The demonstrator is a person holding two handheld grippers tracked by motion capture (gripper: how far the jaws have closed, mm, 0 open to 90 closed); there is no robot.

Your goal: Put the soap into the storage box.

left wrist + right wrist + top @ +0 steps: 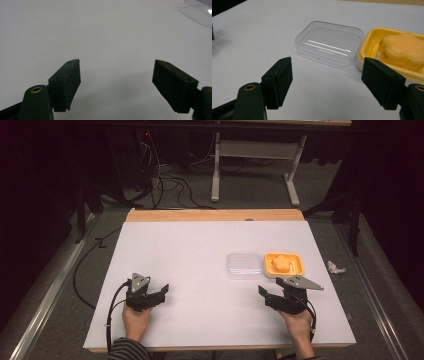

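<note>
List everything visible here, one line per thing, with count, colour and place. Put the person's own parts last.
table: one, white top with a wooden far edge, centre.
clear lid: one, transparent, lying right of centre on the table, beside the tray's left side.
yellow tray: one, yellow, right part of the table.
orange soap-like block: one, orange, flower-shaped, inside the tray.
crumpled scrap: one, white, on the floor right of the table.
cables: several, dark, on the floor beyond the table.
metal frame: one, pale grey, background.
left gripper: one, black, near left, fingers apart.
right gripper: one, black, near right, open, pointing toward the lid.
hands: two, holding the grippers.
</note>
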